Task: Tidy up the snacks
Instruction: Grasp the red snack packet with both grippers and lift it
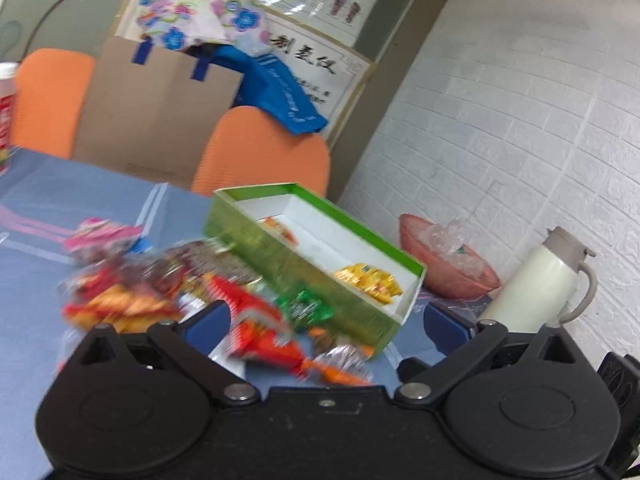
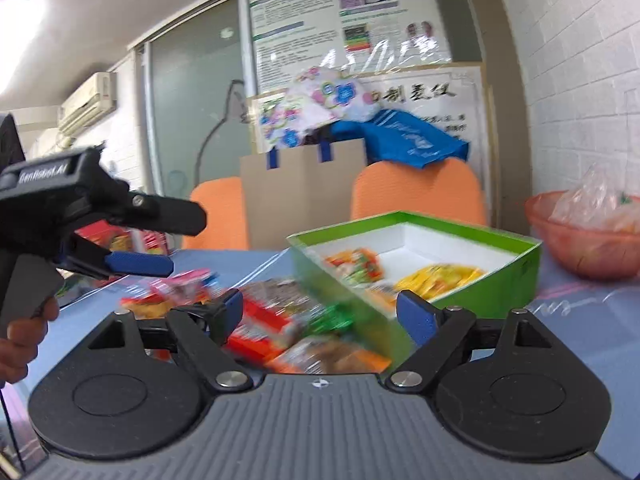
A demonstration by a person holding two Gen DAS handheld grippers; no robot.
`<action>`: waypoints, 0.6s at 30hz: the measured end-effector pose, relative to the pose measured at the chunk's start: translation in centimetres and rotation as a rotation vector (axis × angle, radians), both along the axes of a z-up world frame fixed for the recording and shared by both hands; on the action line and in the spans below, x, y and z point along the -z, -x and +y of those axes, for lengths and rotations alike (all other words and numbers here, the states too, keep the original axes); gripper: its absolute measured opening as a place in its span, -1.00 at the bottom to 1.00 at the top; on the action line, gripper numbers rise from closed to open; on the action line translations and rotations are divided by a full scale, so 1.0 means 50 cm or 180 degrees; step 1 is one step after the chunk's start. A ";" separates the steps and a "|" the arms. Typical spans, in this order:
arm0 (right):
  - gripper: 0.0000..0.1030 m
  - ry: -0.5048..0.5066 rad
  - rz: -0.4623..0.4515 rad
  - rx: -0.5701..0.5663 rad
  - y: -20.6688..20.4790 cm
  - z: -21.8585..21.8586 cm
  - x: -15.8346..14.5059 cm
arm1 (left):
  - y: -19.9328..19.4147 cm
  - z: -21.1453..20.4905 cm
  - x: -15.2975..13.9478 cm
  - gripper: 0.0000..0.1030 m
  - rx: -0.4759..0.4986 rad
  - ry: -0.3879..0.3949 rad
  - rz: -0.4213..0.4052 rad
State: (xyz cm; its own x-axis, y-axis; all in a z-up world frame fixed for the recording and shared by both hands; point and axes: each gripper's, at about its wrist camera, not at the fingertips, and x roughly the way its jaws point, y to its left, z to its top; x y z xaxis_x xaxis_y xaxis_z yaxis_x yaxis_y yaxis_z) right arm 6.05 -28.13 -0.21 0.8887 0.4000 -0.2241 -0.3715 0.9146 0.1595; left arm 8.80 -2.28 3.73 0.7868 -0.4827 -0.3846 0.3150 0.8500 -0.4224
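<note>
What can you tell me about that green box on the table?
The green box is a shallow, open-topped rectangular tray, seemingly cardboard, green outside and white inside. It sits on the blue tablecloth near the far edge, before an orange chair. Inside lie yellow-wrapped snacks at one end and orange ones at the other. Loose snack packets crowd its near side; neither gripper touches it.

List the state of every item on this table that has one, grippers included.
left gripper: open, empty
right gripper: open, empty
green box: lidless, partly filled
yellow packets: inside box
loose snack pile: on table, outside box
thermos: upright, capped
</note>
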 end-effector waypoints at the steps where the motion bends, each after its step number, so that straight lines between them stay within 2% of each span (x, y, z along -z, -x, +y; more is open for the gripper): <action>1: 1.00 0.0003 0.0038 -0.0040 0.007 0.010 0.005 | 0.013 0.013 0.012 1.00 -0.0062 -0.0017 0.0045; 6: 1.00 0.0192 0.0192 -0.0182 0.023 0.064 0.029 | 0.045 0.081 0.069 1.00 -0.0363 -0.0061 0.0359; 9: 1.00 0.0337 0.0246 -0.0246 0.013 0.091 0.032 | 0.055 0.115 0.083 1.00 -0.0496 -0.0063 0.0454; 12: 1.00 0.0597 0.0208 -0.0278 -0.009 0.119 0.028 | 0.064 0.133 0.074 1.00 -0.0524 -0.0021 0.0412; 18: 1.00 0.1354 0.0137 -0.0351 -0.098 0.182 0.037 | 0.090 0.143 0.058 1.00 -0.0405 0.0020 0.0299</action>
